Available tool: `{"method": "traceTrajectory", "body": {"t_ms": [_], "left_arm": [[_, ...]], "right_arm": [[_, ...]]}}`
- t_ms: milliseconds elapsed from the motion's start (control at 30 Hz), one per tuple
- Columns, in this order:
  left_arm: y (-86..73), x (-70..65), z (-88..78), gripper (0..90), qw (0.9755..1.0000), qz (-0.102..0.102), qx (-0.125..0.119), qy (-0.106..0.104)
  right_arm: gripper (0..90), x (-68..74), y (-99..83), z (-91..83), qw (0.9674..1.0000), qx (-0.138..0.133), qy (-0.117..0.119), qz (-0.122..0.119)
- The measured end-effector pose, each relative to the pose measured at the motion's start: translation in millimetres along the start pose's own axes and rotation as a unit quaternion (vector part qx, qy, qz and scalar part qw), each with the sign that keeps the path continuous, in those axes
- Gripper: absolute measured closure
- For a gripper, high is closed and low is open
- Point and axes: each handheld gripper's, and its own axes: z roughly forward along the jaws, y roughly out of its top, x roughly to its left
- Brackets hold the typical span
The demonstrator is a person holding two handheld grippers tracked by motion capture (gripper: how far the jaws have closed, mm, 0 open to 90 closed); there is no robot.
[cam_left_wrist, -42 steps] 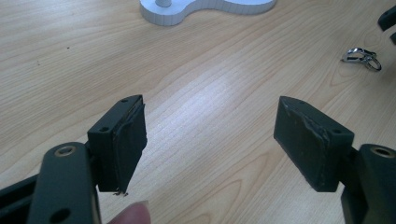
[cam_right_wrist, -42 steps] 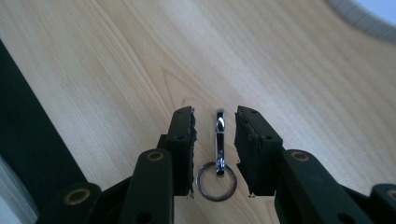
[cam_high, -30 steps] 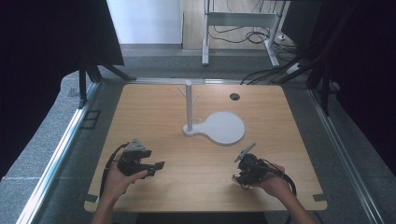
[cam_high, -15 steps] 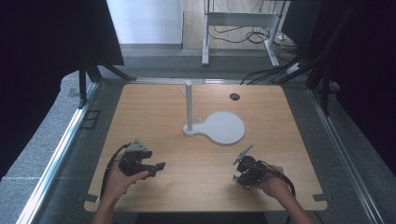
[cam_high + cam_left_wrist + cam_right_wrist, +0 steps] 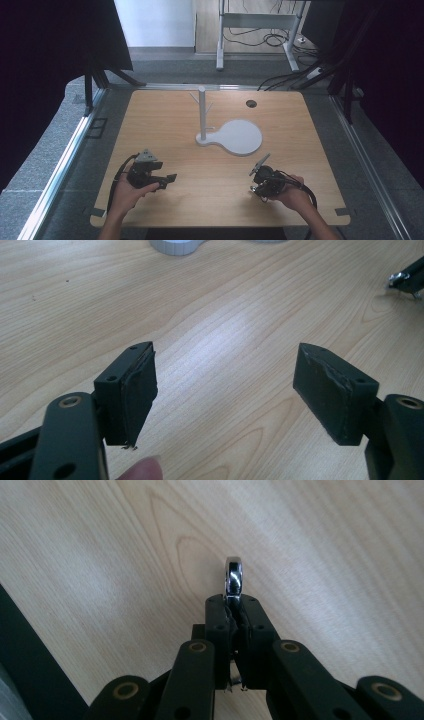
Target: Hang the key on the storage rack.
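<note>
My right gripper [image 5: 233,600] is shut on a shiny metal ring [image 5: 233,575], which stands edge-on and sticks out past the pads just above the wooden table [image 5: 325,545]. Its jaws have just been closing, with the ring between them. From above, the right gripper [image 5: 256,189] sits at the table's front right in a hand. The left gripper [image 5: 169,179] is at the front left, and its jaws [image 5: 225,375] stand wide open over bare wood with nothing between them. The right gripper [image 5: 406,280] lies far off at the top right of the left gripper view.
A white stand with a branched post [image 5: 202,112] and a flat rounded base [image 5: 241,136] stands mid-table; its base edge [image 5: 175,246] shows ahead of the left gripper. A dark round hole [image 5: 251,103] lies at the back right. Cables trail from both grippers.
Both hands have kept their places at the front of the table. The right gripper's jaws have drawn together a little.
</note>
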Motion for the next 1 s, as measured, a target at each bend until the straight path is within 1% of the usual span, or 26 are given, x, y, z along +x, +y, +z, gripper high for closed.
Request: {"method": "traceTrajectory", "body": {"t_ms": [200, 233, 267, 333, 467, 567, 667, 733, 867, 900, 1000], "left_arm": [[0.1, -0.1, 0.9, 26.1, 1.0000, 0.001, 0.001, 0.001], [0.1, -0.1, 1.1, 26.1, 1.0000, 0.001, 0.001, 0.001], [0.1, -0.1, 1.2, 26.1, 1.0000, 0.001, 0.001, 0.000], [0.1, -0.1, 1.1, 26.1, 1.0000, 0.001, 0.001, 0.000], [0.1, 0.1, 0.2, 26.1, 1.0000, 0.001, 0.001, 0.000], [0.1, 0.3, 0.1, 26.1, 1.0000, 0.001, 0.001, 0.000], [-0.1, 0.3, 1.0, 26.1, 1.0000, 0.001, 0.002, 0.000], [-0.1, 0.2, 1.2, 26.1, 1.0000, 0.001, 0.002, 0.000], [-0.2, -0.1, 2.6, 26.1, 1.0000, 0.000, 0.004, -0.001], [-0.2, -0.1, 2.9, 26.1, 1.0000, 0.001, 0.004, -0.001], [-0.4, 0.0, 3.4, 26.1, 1.0000, 0.000, 0.006, -0.002]], "right_arm": [[84.6, -8.0, 7.3, -12.4, 0.9997, -0.023, -0.004, 0.007], [84.6, -8.0, 7.3, -12.4, 0.9997, -0.023, -0.004, 0.007], [84.6, -10.5, 10.8, -16.6, 0.9995, -0.031, -0.005, 0.006], [84.6, -12.5, 14.3, -20.7, 0.9992, -0.039, -0.009, 0.006], [84.6, -16.7, 20.8, -26.6, 0.9986, -0.051, -0.013, 0.007], [84.6, -18.6, 24.5, -28.7, 0.9984, -0.054, -0.014, 0.008], [84.6, -24.6, 33.4, -32.8, 0.9982, -0.056, -0.016, 0.007], [84.6, -26.1, 35.9, -34.0, 0.9982, -0.057, -0.017, 0.006], [84.6, -33.4, 51.8, -39.3, 0.9981, -0.057, -0.025, -0.001], [84.6, -33.4, 51.8, -39.3, 0.9981, -0.057, -0.025, -0.001], [84.5, -38.7, 64.8, -42.2, 0.9981, -0.056, -0.028, 0.001]]}}
